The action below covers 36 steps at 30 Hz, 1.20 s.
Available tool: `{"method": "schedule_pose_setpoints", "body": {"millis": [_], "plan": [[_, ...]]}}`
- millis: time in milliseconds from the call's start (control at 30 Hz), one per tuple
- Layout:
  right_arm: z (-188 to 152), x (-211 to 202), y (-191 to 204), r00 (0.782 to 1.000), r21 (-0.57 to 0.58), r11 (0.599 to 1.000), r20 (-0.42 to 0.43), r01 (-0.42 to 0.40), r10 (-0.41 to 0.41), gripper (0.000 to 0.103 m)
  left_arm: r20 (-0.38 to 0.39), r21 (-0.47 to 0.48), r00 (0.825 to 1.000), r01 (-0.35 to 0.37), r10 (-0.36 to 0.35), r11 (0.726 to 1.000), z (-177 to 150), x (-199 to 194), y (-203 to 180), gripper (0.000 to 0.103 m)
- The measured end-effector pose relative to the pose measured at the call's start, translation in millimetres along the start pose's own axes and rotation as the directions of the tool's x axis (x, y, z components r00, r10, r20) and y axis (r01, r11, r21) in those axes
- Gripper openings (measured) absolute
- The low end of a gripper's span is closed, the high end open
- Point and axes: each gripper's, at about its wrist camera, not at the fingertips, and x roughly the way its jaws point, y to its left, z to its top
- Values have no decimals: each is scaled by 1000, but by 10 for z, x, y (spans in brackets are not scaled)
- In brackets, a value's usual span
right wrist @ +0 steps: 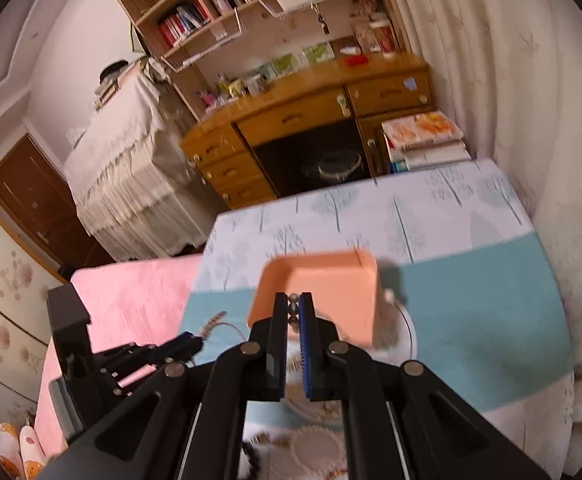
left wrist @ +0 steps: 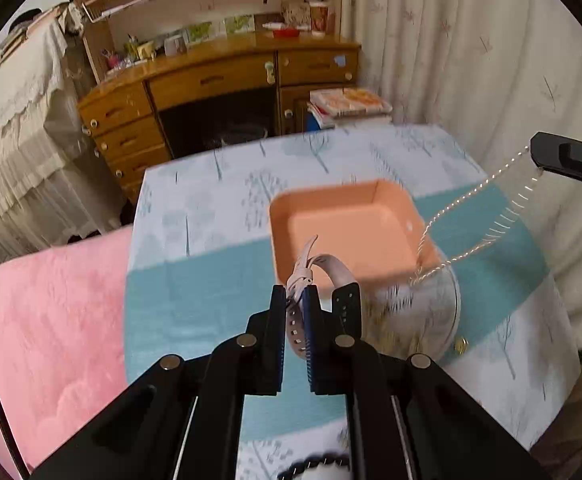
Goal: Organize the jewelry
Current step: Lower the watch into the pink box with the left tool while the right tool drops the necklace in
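Table with tree-print cloth (left wrist: pixel 195 216) sits under both grippers; pink blanket (left wrist: pixel 47 320) off the left gripper's left side. Peach square tray (left wrist: pixel 331 232) is just ahead of the left gripper (left wrist: pixel 294 300), empty as far as visible. Left gripper is clamped on a pale watch strap (left wrist: pixel 297 320), watch looping right of its fingers. Right gripper (right wrist: pixel 293 306) is closed on a silver chain (left wrist: pixel 471 196), which hangs down to the tray's near right corner.
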Motion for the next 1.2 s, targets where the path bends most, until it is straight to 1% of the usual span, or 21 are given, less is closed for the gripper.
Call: {"method": "schedule_pose_setpoints", "body": {"millis": [67,167,267,333,467,567,667,733,800,833,867,900,967,1000,1033,1067,1133,1200], "plan": [[81,75,10,1000,2,1000,16,5,-5,5,11,-7,1000,8,-7,1000,159,64,-54,6],[145,265,-35,1000,17,1000,8,12,-12,5,15,-11,1000,0,0,1000,308,213,-142,6],[189,456,-108,1000,36,999,-6,29,-29,5,-16,-16,1000,-18,18,1000,441,501,-237,6],[225,486,-133,1000,53,998,-12,16,-15,5,-48,-19,999,-23,22,1000,473,712,-271,6],[342,310,-47,999,28,999,39,-24,23,5,-111,-27,993,-43,40,999,436,1120,-283,6],[408,214,28,997,2,1000,69,-23,22,5,-159,-52,987,-43,35,998,344,1361,-257,7],[426,251,53,998,-12,1000,67,-8,9,5,-170,-83,984,-59,45,995,299,1472,-230,7],[408,330,21,999,-1,1000,50,-8,8,5,-169,-94,984,-70,54,993,275,1486,-221,9],[376,461,-36,1000,11,1000,18,-3,2,6,-147,-86,987,-84,71,993,261,1436,-229,16],[348,516,-63,1000,12,1000,4,3,-3,6,-131,-80,988,-91,80,993,252,1404,-228,24],[325,578,-86,1000,10,1000,-12,10,-10,6,-114,-75,990,-95,86,993,252,1371,-236,26],[296,650,-113,999,7,1000,-35,24,-24,6,-89,-68,993,-89,83,994,249,1323,-236,26],[228,771,-182,996,13,999,-83,43,-42,6,-47,-67,997,-58,55,996,230,1197,-232,26],[189,816,-215,994,16,999,-101,51,-49,7,-49,-74,998,-38,34,997,231,1156,-221,26],[154,841,-233,992,16,998,-112,56,-54,7,-58,-84,998,-16,11,996,226,1119,-204,30],[113,864,-255,990,15,998,-127,59,-57,10,-75,-110,997,19,-27,994,214,1073,-177,44],[23,868,-280,988,8,998,-143,64,-62,17,-86,-160,995,33,-48,987,175,968,-123,60],[-91,810,-275,988,-12,998,-141,65,-67,28,-59,-162,997,33,-43,986,129,830,-108,60]]}}
